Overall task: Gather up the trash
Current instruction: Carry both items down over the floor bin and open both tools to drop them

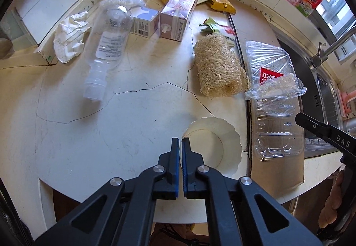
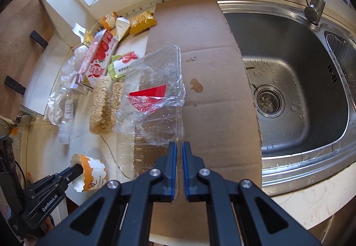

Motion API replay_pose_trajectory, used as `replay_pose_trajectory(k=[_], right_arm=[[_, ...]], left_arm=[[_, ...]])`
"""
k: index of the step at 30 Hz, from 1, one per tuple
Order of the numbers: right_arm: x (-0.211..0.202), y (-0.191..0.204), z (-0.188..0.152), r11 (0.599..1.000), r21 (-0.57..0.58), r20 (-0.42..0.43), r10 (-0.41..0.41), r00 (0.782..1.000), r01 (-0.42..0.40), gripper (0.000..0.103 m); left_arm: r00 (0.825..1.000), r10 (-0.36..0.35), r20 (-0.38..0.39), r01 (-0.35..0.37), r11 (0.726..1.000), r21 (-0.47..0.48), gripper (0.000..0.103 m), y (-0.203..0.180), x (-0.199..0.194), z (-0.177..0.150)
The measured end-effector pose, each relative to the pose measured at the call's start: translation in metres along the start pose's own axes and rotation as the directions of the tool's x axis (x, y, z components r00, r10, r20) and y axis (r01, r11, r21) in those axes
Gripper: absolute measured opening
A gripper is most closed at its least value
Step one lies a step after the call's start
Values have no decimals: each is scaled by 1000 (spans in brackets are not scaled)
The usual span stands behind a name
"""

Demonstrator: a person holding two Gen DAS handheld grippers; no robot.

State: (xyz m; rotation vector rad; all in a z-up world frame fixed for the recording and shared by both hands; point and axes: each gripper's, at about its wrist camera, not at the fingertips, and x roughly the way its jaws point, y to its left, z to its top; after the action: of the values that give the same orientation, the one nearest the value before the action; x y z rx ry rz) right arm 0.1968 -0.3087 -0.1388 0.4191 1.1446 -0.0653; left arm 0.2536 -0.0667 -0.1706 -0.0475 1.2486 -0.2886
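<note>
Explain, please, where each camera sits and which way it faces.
Left wrist: on the left hand-held gripper, looking steeply down at the counter; its fingers pinch the paper cup; a hand shows at right.
Right wrist: on the right hand-held gripper, facing cardboard and sink, pinching the clear tray.
Shared: cup, tray, loofah, each other's gripper.

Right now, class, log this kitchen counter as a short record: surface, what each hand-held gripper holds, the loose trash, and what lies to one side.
surface: cracked white counter, cardboard sheet beside the sink
left hand-held gripper: shut on paper cup rim
right hand-held gripper: shut on clear plastic tray edge
loose trash: plastic bottle, crumpled paper, loofah, cartons, yellow snack packet
tray position: on the cardboard sheet
</note>
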Motion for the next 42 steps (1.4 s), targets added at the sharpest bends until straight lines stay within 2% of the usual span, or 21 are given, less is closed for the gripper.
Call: replay_pose_trajectory(k=[7,12,18,27,31,35,39,42], right_arm=[[-30,4,-14,999,-21,52,41,998,-40,5],[-58,6,-36,996,-49,81,78,994,-74,5],[-93,9,-85,987,-121,85,117,990,-106,5],[-124,13,-174,965,-238,22,117,993,-108,5],[-121,19,-209,951,-284,-16,118,993,-118,5],[-97,28,-244,940,-314,-107,103,989,-132,5],[-64,38,-273,929,-337,-214,80,974,-151,5],[-32,44,-290,931,-341,-290,32,956,-134,5]], left_arm=[[997,-1,78,4,999,-38,0,8,-40,-18],[993,-4,122,11,998,-56,0,6,-71,-45],[987,1,160,10,997,-72,0,-1,-106,-93],[985,34,170,-16,995,-101,0,1,-136,-185],[987,55,150,-37,992,-122,0,11,-137,-224],[993,75,86,-62,986,-153,0,26,-122,-260],[994,113,5,-111,979,-170,0,47,-96,-291],[990,130,-47,-137,973,-184,0,61,-74,-305]])
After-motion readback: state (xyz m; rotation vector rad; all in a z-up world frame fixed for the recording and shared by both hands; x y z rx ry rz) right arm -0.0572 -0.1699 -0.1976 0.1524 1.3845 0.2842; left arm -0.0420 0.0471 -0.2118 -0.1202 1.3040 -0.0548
